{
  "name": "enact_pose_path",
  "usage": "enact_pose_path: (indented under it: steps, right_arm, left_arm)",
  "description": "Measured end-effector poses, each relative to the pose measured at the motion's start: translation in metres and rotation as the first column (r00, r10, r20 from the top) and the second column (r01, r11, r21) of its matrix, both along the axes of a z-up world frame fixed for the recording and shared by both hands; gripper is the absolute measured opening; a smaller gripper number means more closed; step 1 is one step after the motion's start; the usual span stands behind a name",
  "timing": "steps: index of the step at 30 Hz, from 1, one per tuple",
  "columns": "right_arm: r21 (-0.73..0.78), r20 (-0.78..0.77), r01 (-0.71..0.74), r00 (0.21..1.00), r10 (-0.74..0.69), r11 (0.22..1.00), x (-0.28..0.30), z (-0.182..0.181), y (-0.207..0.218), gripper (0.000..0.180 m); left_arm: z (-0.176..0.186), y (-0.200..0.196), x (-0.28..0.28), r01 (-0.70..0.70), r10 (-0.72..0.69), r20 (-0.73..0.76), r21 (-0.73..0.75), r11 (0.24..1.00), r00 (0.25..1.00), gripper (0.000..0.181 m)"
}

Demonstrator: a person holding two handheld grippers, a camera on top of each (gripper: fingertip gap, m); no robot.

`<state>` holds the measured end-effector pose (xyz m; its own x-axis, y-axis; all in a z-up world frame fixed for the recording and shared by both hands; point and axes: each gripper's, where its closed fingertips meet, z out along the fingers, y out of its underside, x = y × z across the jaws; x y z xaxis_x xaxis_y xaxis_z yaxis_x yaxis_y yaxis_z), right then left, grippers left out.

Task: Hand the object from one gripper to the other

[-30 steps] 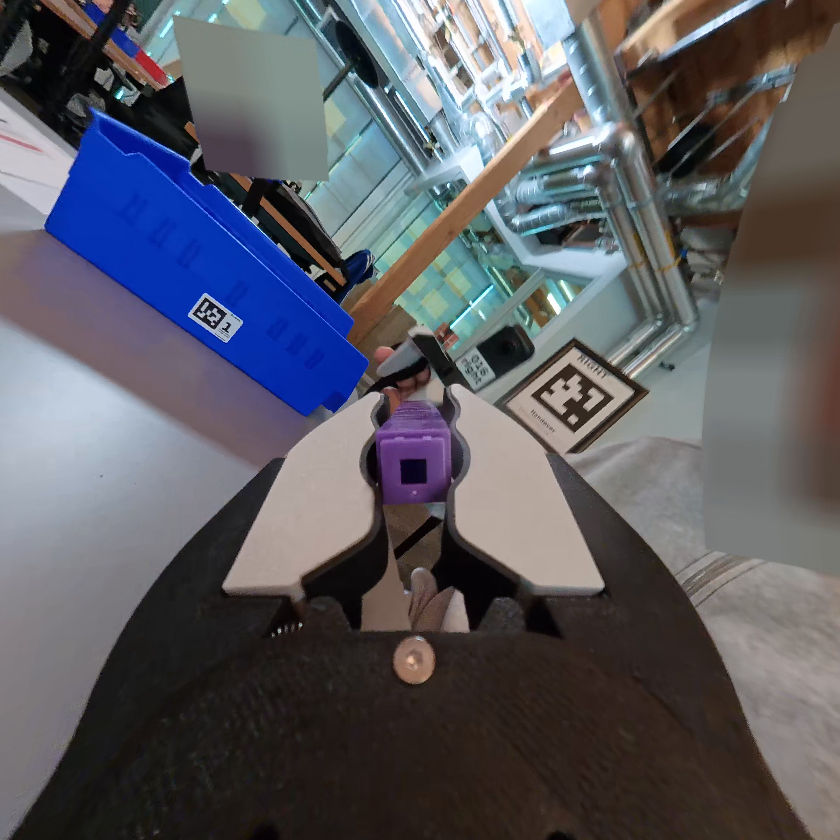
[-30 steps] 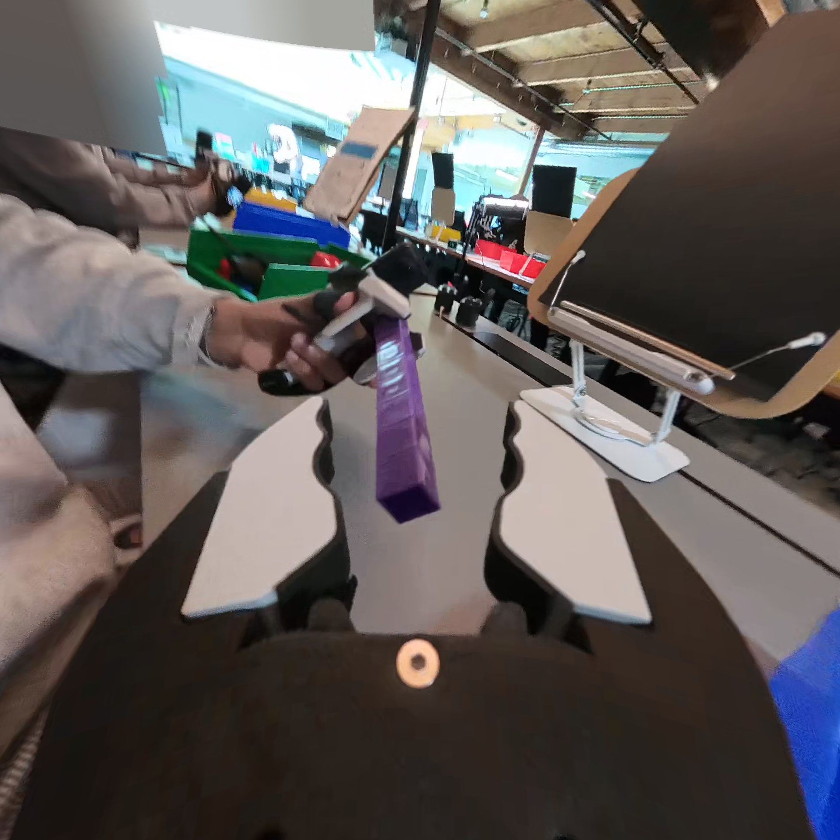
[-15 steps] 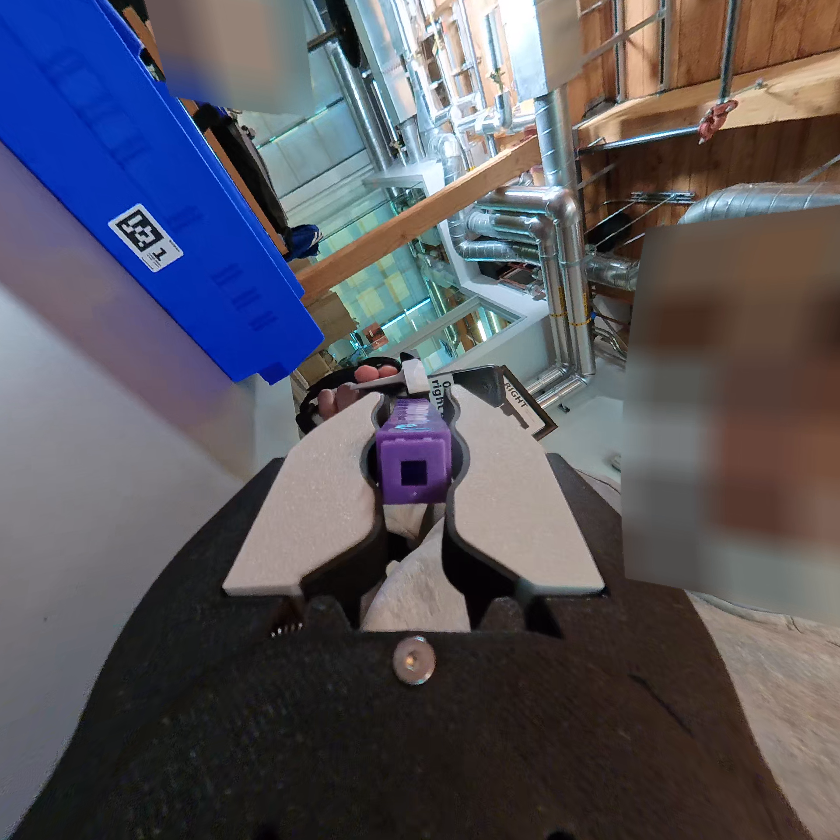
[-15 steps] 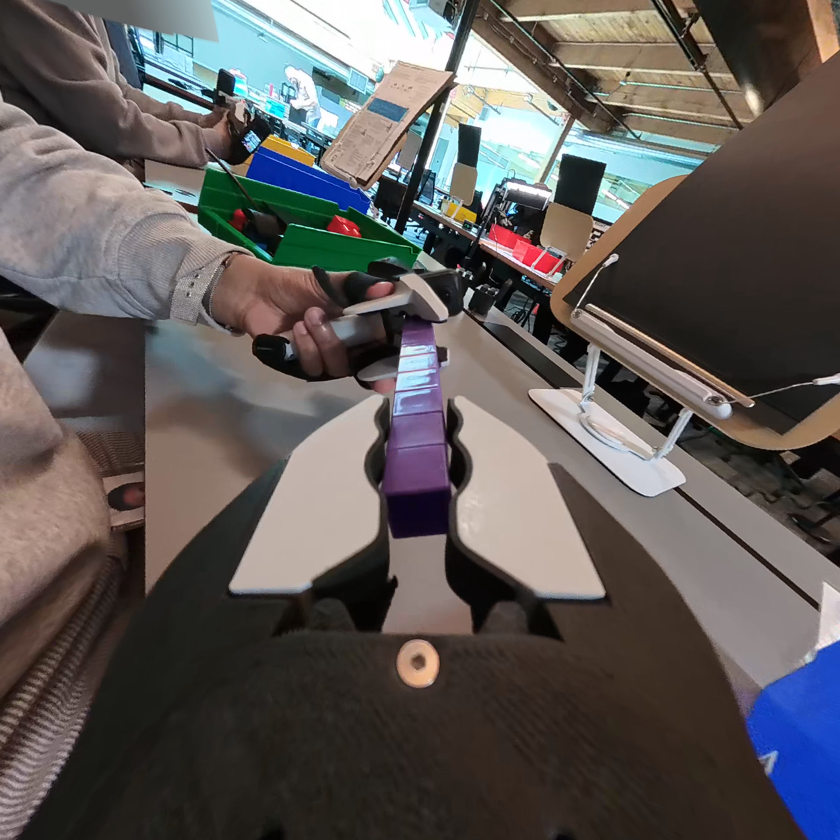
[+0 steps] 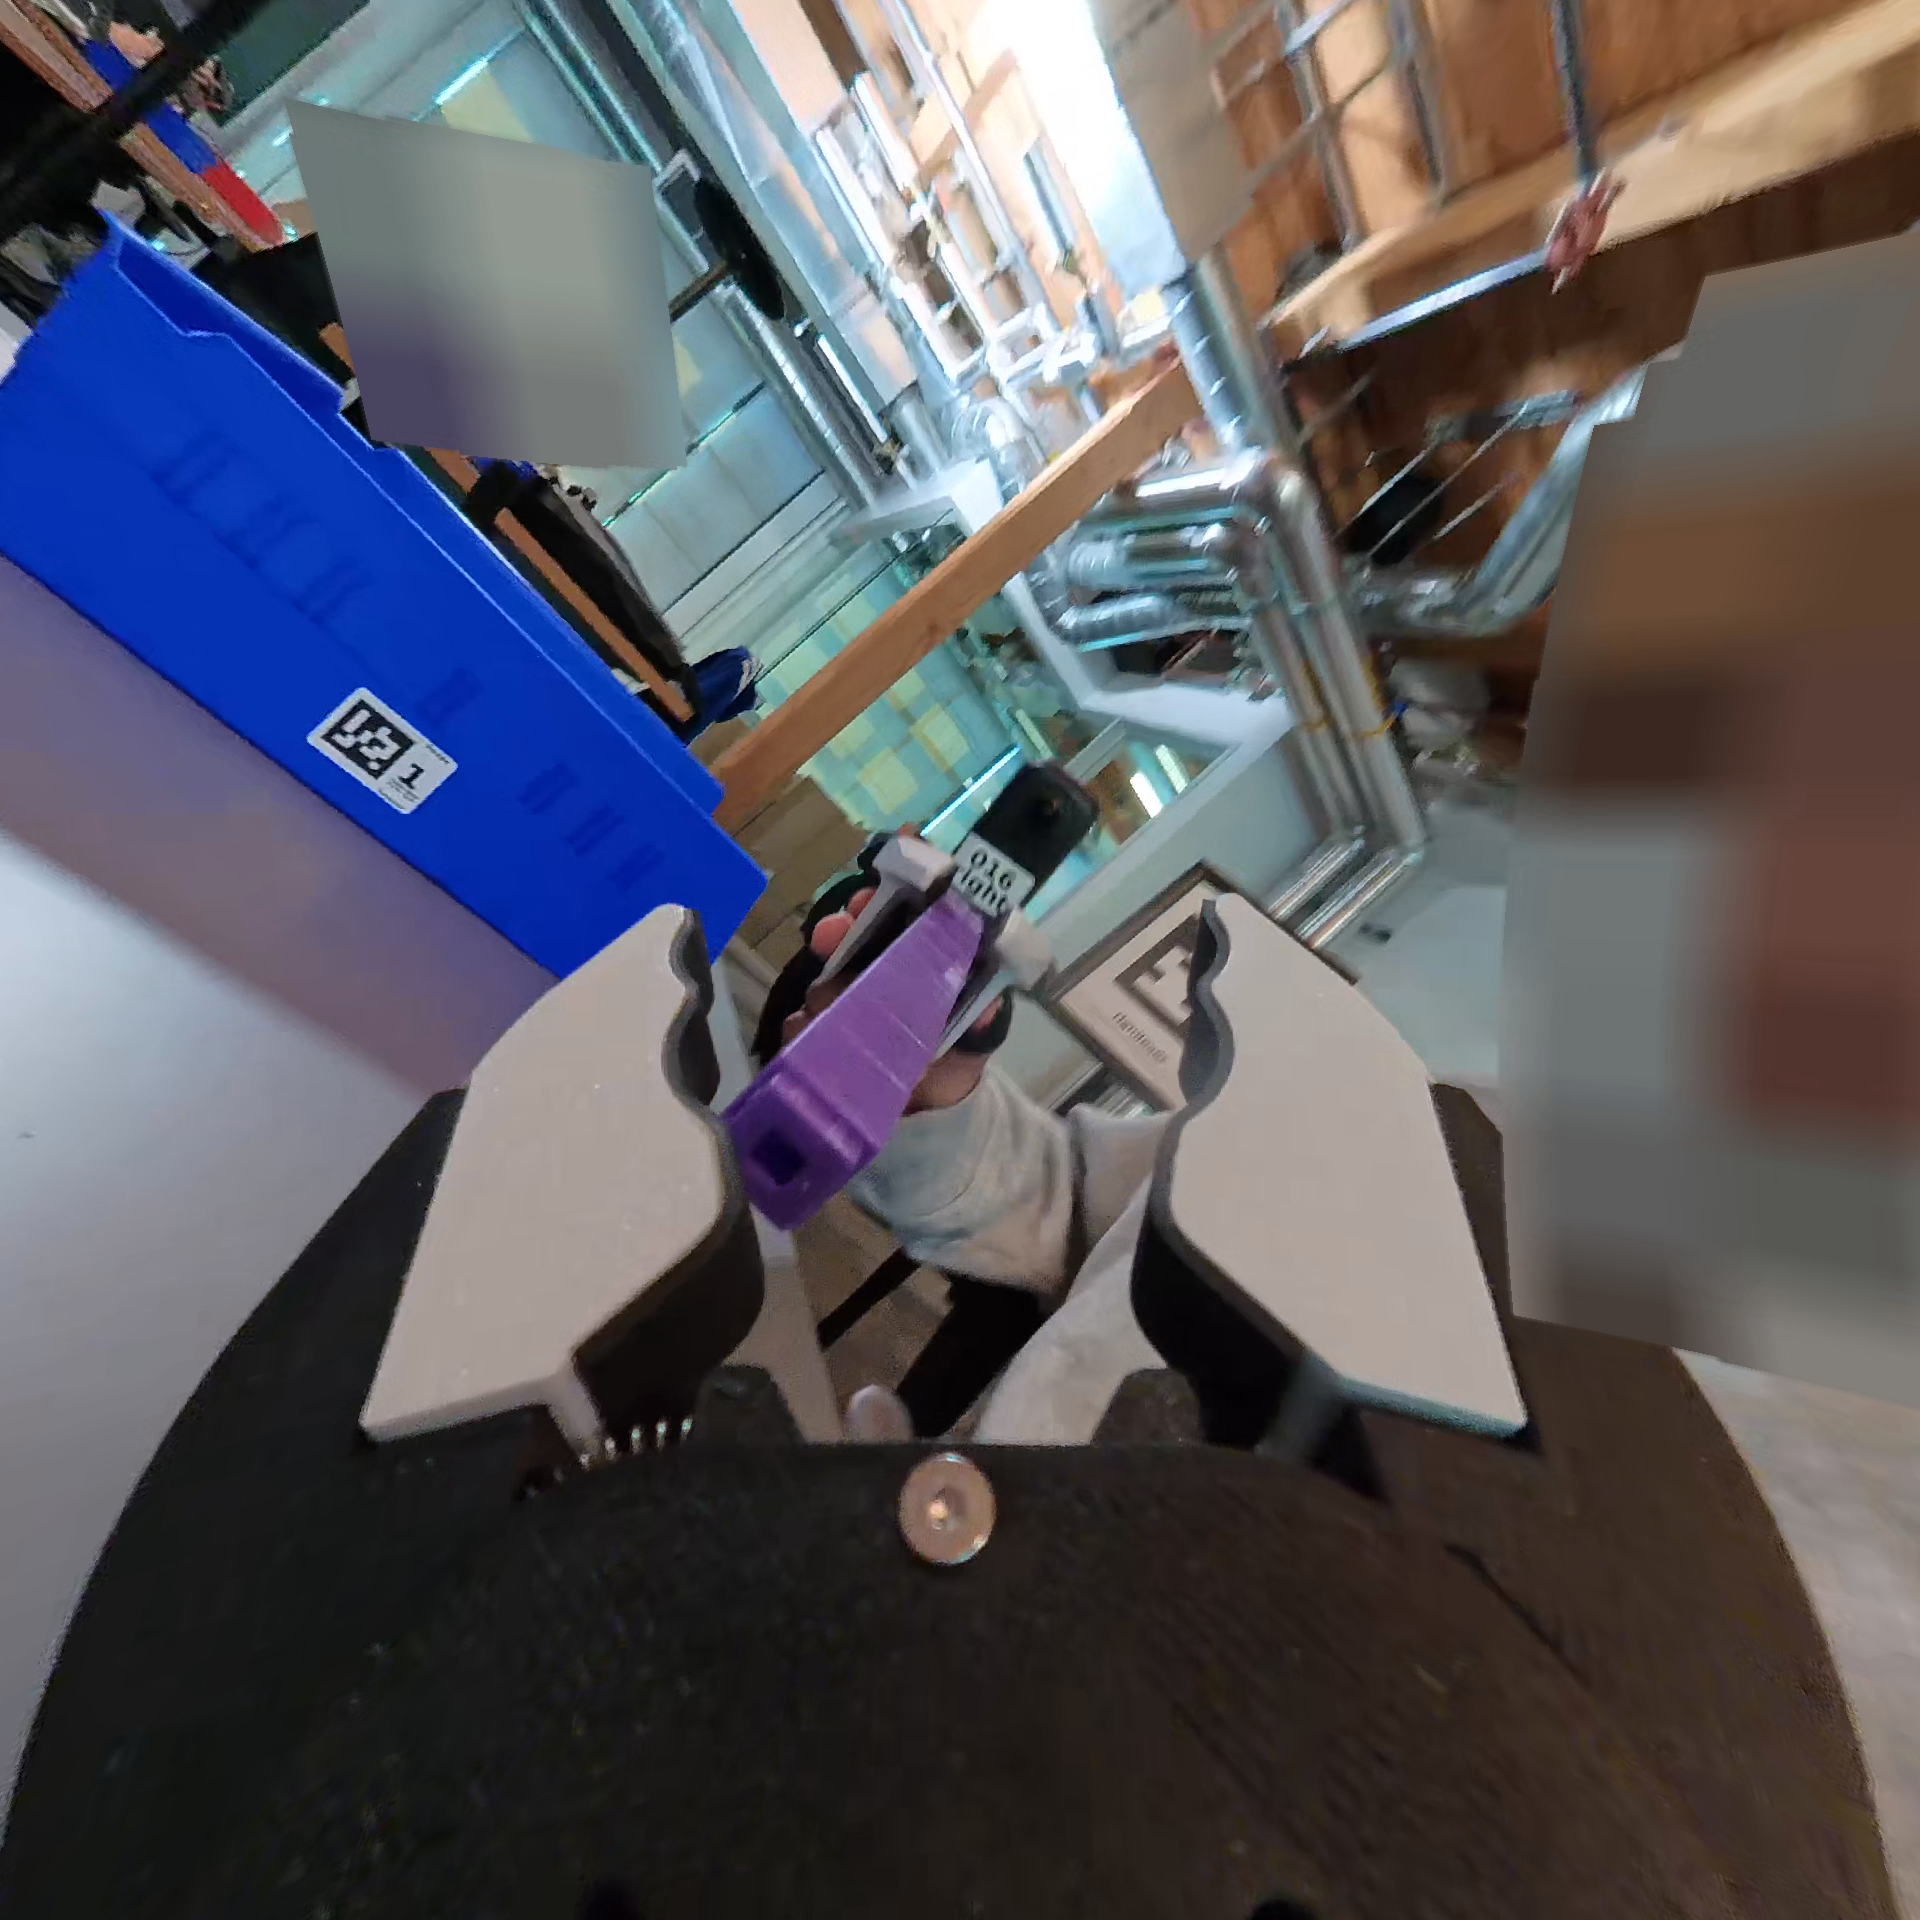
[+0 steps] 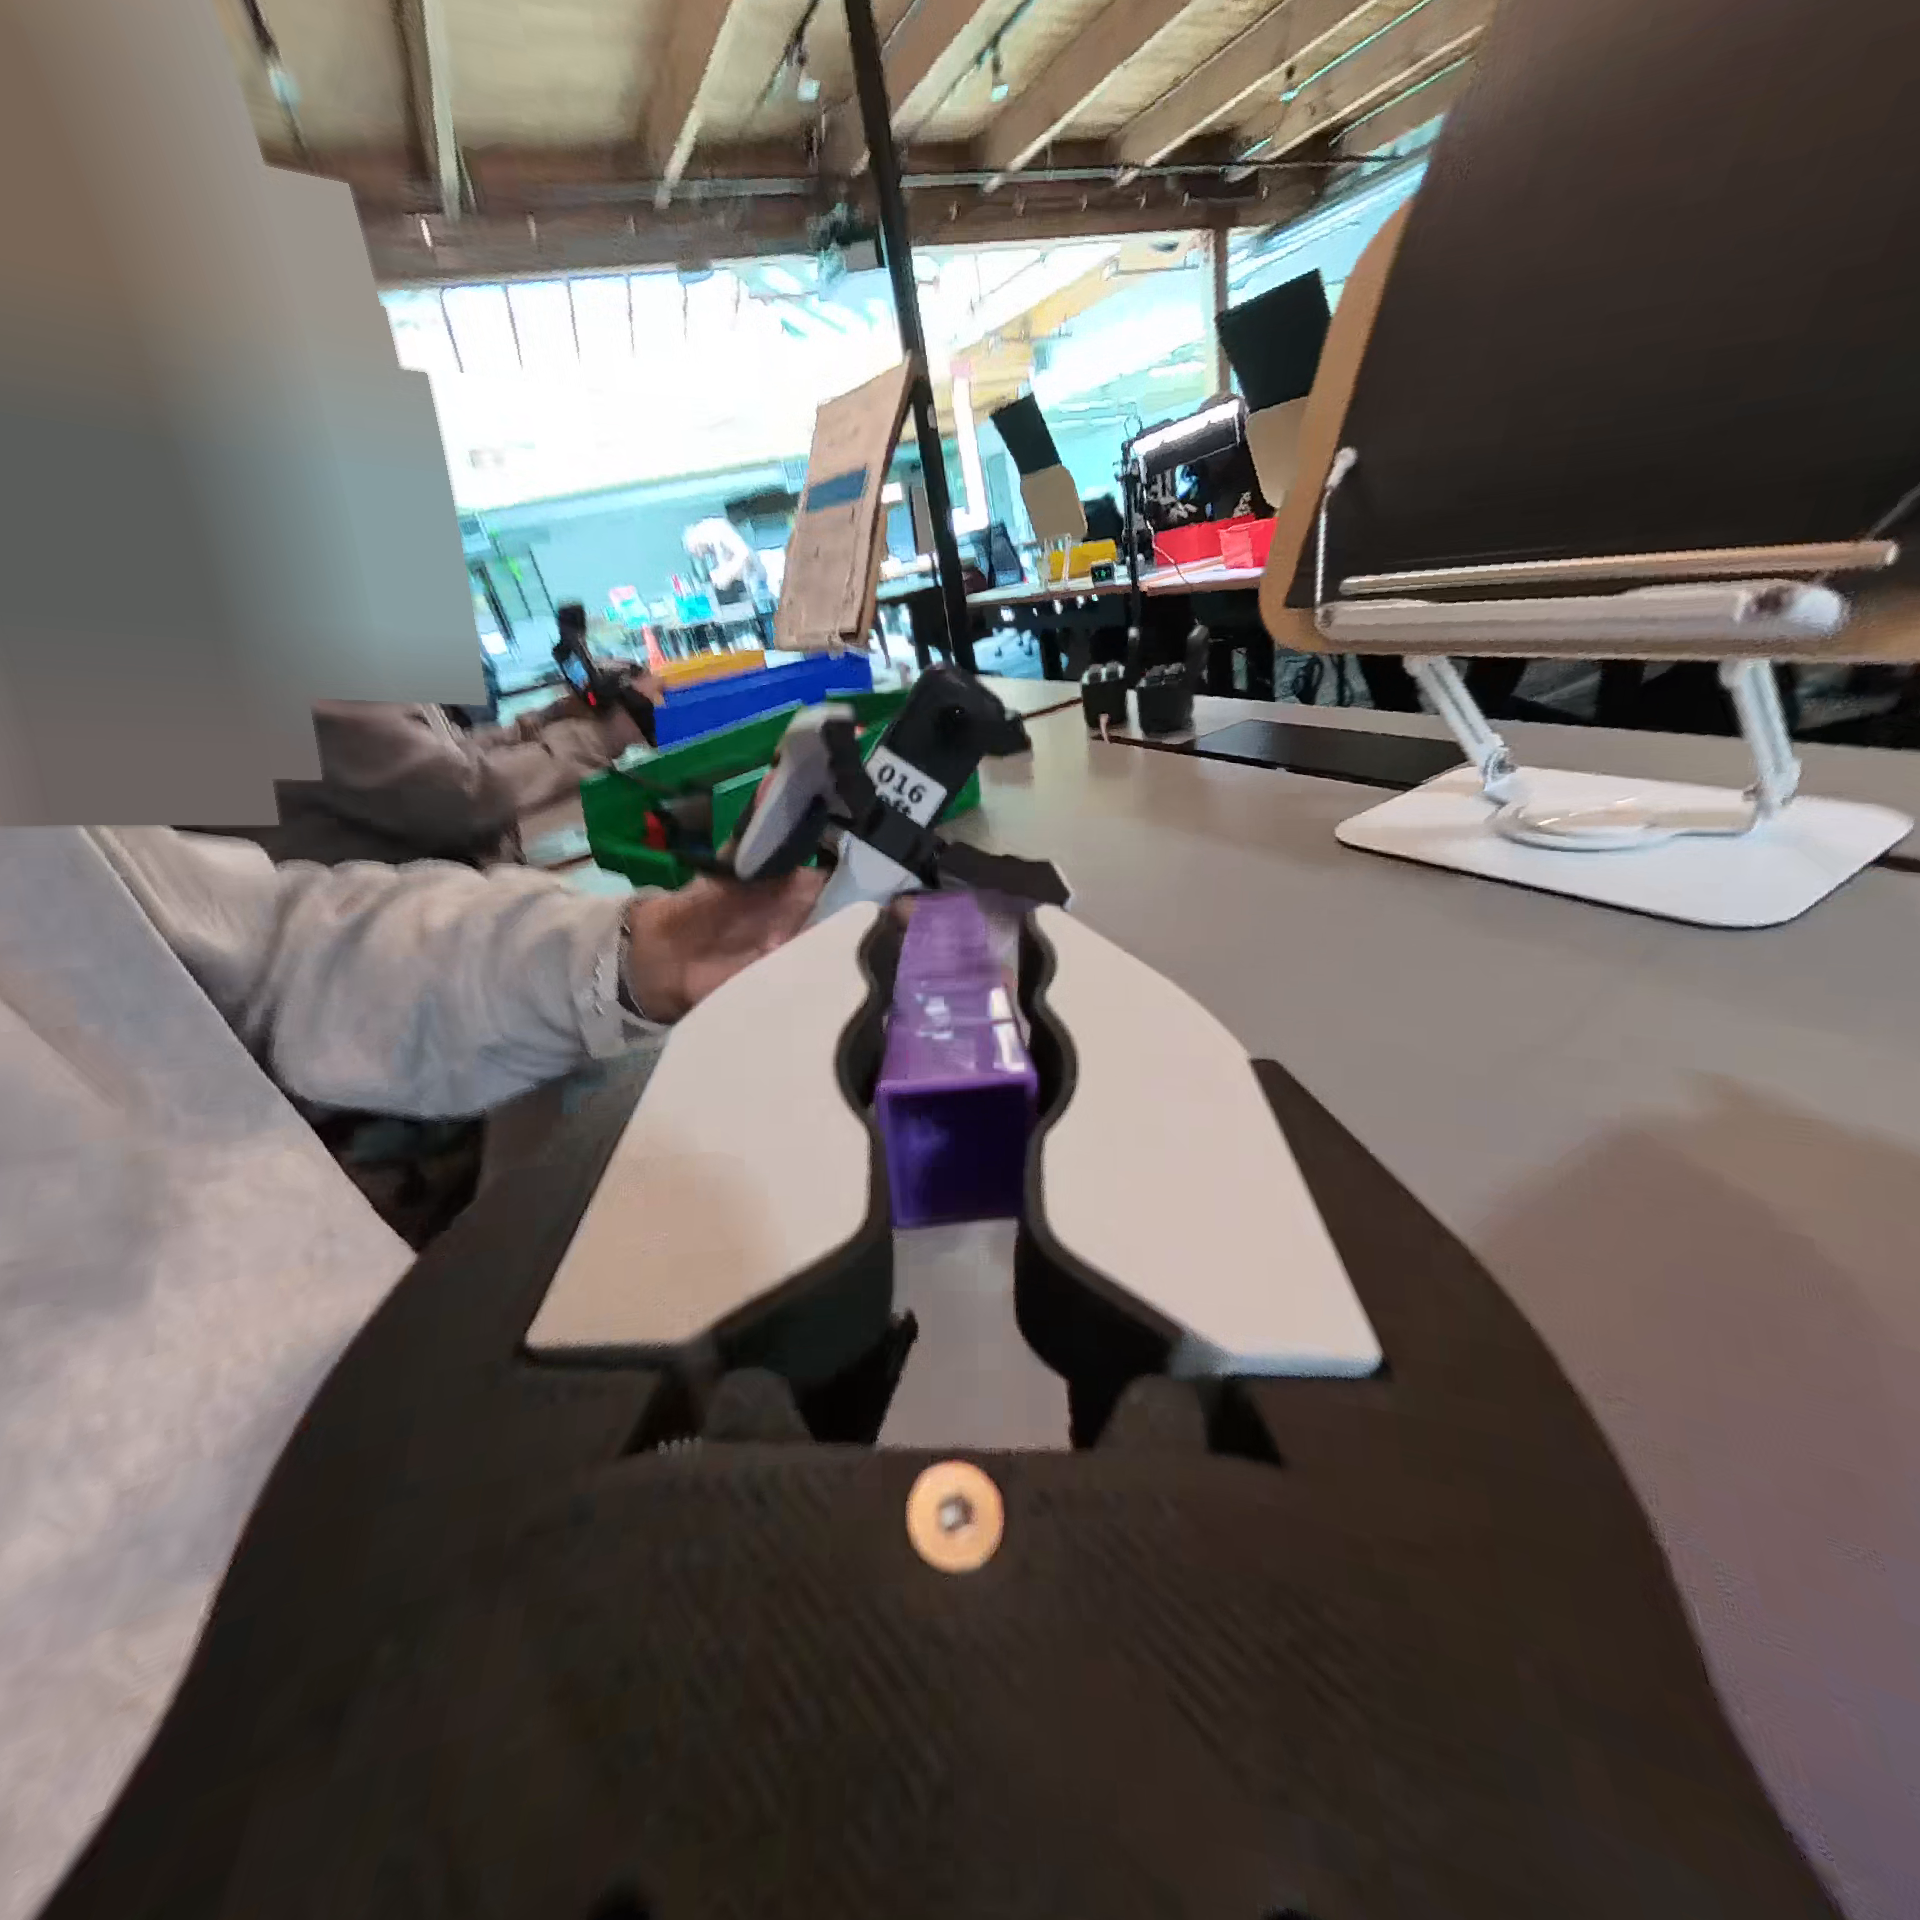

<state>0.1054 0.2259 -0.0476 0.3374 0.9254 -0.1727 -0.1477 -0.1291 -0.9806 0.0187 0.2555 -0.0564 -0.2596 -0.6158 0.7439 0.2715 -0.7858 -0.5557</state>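
A long purple square bar [image 6: 956, 1091] is clamped between the fingers of my right gripper [image 6: 956, 920], which is shut on its near end. In the left wrist view the bar [image 5: 862, 1049] points toward the camera, held at its far end by the right gripper [image 5: 966, 914]. My left gripper [image 5: 945, 935] is open, its fingers wide apart on either side of the bar's free end. The bar's end lies close to the left finger [image 5: 582, 1143]; whether it touches is unclear. The left gripper also shows in the right wrist view [image 6: 831, 821], just beyond the bar's tip, held by a hand [image 6: 717, 935].
A blue bin [image 5: 312, 582] stands on the grey table [image 6: 1455, 1039] to the left. A white stand with a dark board [image 6: 1621, 831] stands at the right. A green bin [image 6: 644, 821] sits farther back. A grey sleeve [image 6: 364, 987] crosses from the left.
One second ago the left gripper held the bar and the right was open. The right then shut on it. Now the left has opened and let go, and only the right holds the bar.
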Motion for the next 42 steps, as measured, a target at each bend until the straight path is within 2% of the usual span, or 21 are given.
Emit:
enact_pose_path:
  steps: [1, 6, 10, 12, 15, 17, 21, 26, 29, 31, 32, 34, 37, 42]
  right_arm:
    - [-0.038, -0.041, -0.005, 0.999, 0.003, 0.999, 0.004, 0.002, 0.003, 0.023]
    - [-0.145, -0.127, -0.038, 0.992, 0.020, 0.989, 0.011, 0.003, 0.008, 0.023]
    - [-0.164, -0.144, -0.060, 0.989, 0.037, 0.985, 0.009, 0.003, 0.006, 0.023]
    - [-0.168, -0.148, -0.069, 0.988, 0.044, 0.983, 0.008, 0.003, 0.005, 0.023]
    - [-0.179, -0.153, -0.086, 0.986, 0.058, 0.980, 0.006, 0.003, 0.004, 0.023]
    - [-0.193, -0.158, -0.106, 0.985, 0.075, 0.976, 0.004, 0.001, 0.002, 0.023]
    - [-0.218, -0.166, -0.146, 0.980, 0.111, 0.965, -0.001, -0.002, -0.002, 0.023]
    - [-0.216, -0.133, -0.182, 0.979, 0.156, 0.959, -0.011, -0.005, -0.010, 0.023]
    - [-0.222, -0.132, -0.201, 0.976, 0.175, 0.954, -0.014, -0.006, -0.013, 0.023]
    - [-0.224, -0.153, -0.207, 0.973, 0.175, 0.953, -0.013, -0.004, -0.013, 0.023]
    - [-0.215, -0.174, -0.202, 0.971, 0.166, 0.955, -0.012, -0.001, -0.011, 0.031]
    - [-0.190, -0.226, -0.164, 0.967, 0.120, 0.968, -0.008, 0.007, -0.005, 0.062]
    - [-0.161, -0.248, -0.081, 0.968, 0.039, 0.984, 0.000, 0.011, 0.004, 0.080]
    - [-0.178, -0.243, -0.064, 0.970, 0.020, 0.982, 0.000, 0.008, 0.008, 0.076]
  left_arm:
    - [-0.003, -0.002, 0.001, -0.001, 0.003, -0.032, 0.040, 0.999, 0.999, 0.089]
    - [-0.020, -0.013, 0.012, 0.025, 0.014, -0.180, 0.208, 0.978, 0.984, 0.084]
    - [-0.037, -0.025, 0.024, 0.090, -0.015, -0.282, 0.254, 0.963, 0.959, 0.083]
    - [-0.044, -0.033, 0.029, 0.135, -0.035, -0.335, 0.279, 0.951, 0.941, 0.077]
    - [-0.056, -0.049, 0.036, 0.248, -0.098, -0.446, 0.293, 0.923, 0.890, 0.056]
    - [-0.062, -0.056, 0.040, 0.287, -0.091, -0.512, 0.318, 0.904, 0.854, 0.048]
    - [-0.073, -0.068, 0.049, 0.344, -0.059, -0.612, 0.360, 0.867, 0.789, 0.043]
    - [-0.078, -0.080, 0.056, 0.394, -0.072, -0.664, 0.349, 0.851, 0.744, 0.040]
    - [-0.079, -0.082, 0.056, 0.407, -0.077, -0.675, 0.346, 0.845, 0.734, 0.026]
    - [-0.079, -0.086, 0.056, 0.430, -0.103, -0.679, 0.332, 0.840, 0.727, 0.025]
    - [-0.079, -0.085, 0.056, 0.424, -0.097, -0.678, 0.334, 0.842, 0.728, 0.024]
    - [-0.076, -0.082, 0.057, 0.397, -0.077, -0.667, 0.343, 0.851, 0.741, 0.024]
    - [-0.063, -0.074, 0.057, 0.330, -0.083, -0.590, 0.323, 0.887, 0.803, 0.024]
    - [-0.027, -0.059, 0.048, 0.189, -0.111, -0.313, 0.229, 0.955, 0.943, 0.023]
